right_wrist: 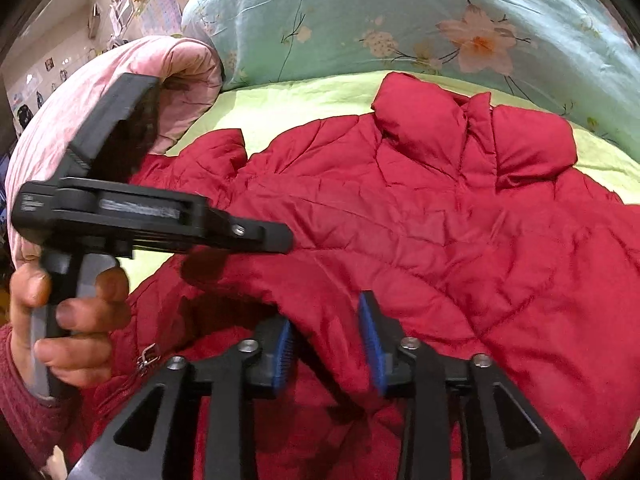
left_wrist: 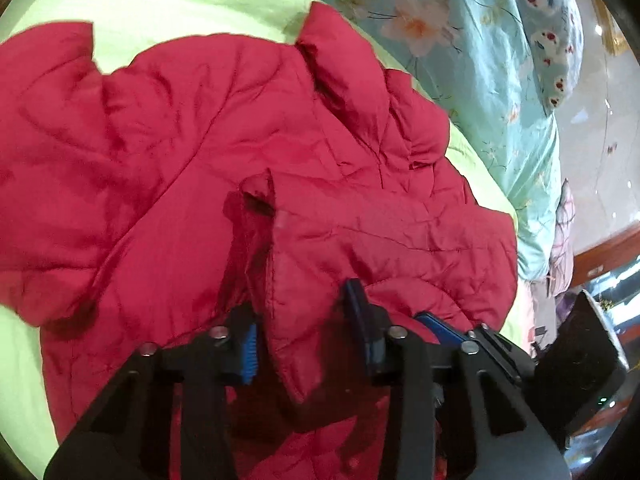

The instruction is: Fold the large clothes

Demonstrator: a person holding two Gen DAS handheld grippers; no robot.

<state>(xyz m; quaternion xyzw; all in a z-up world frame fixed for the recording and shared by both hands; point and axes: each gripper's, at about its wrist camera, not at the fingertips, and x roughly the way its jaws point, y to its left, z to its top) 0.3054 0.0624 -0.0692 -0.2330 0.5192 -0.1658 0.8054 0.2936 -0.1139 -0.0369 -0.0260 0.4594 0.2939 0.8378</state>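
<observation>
A red quilted jacket (right_wrist: pixel 400 220) lies spread on a lime-green sheet (right_wrist: pixel 304 100), its collar (right_wrist: pixel 472 128) toward twelve o'clock in the right wrist view, with a floral duvet (right_wrist: pixel 400 12) beyond and a pink pillow (right_wrist: pixel 132 76) at ten o'clock. The left gripper (left_wrist: pixel 308 340) stands partly closed around a raised fold (left_wrist: pixel 292 280) of the jacket's edge; fabric fills the gap between the blue pads (left_wrist: pixel 250 354), though whether they actually pinch it is hard to judge, since the far pad's face is hidden. The right gripper (right_wrist: pixel 328 344) stands at a narrow-to-middling gap over a ridge of cloth at its six o'clock, apparently not clamped. In the same view the person's hand (right_wrist: pixel 64 320) works the left tool's handle at eight o'clock. Risks: slick padded fabric may slide from a shallow bite as the fold is lifted; a grip on one layer only would drag the jacket askew; with the right side loose, the fold may skew; the zipper pull (right_wrist: pixel 146 354) could snag.
</observation>
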